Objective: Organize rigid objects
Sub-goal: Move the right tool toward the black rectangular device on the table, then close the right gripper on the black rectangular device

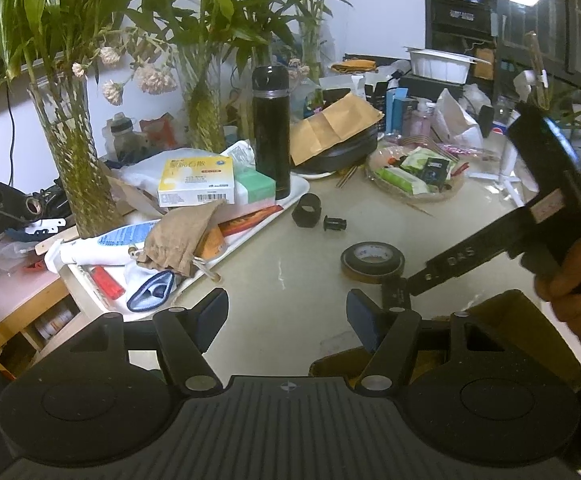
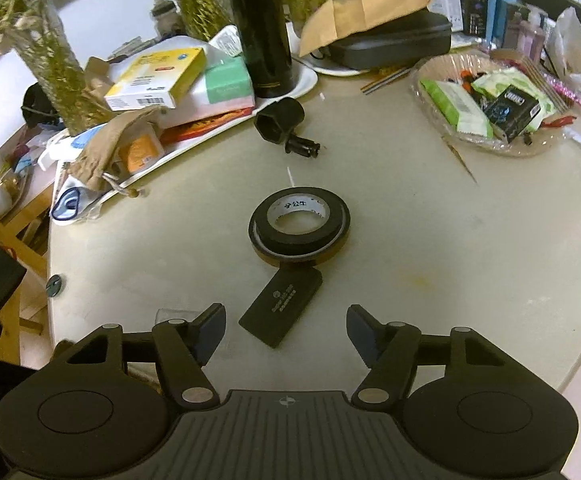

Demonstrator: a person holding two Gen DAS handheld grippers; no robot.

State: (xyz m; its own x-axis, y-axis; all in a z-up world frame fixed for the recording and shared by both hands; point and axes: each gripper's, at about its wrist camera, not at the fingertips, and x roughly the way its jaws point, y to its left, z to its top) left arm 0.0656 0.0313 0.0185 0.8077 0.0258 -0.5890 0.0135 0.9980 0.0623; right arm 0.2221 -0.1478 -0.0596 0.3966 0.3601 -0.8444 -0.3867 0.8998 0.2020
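On the pale round desk (image 2: 430, 240), a black roll of tape (image 2: 299, 224) lies flat near the middle, touching a flat black rectangular card-like case (image 2: 280, 306) on its near side. Just above that case hangs the right tool (image 2: 286, 330), jaws apart and empty. Farther off sit two small black plastic fittings (image 2: 280, 122). Nearer, the left tool (image 1: 286, 314) stands open, holding nothing.
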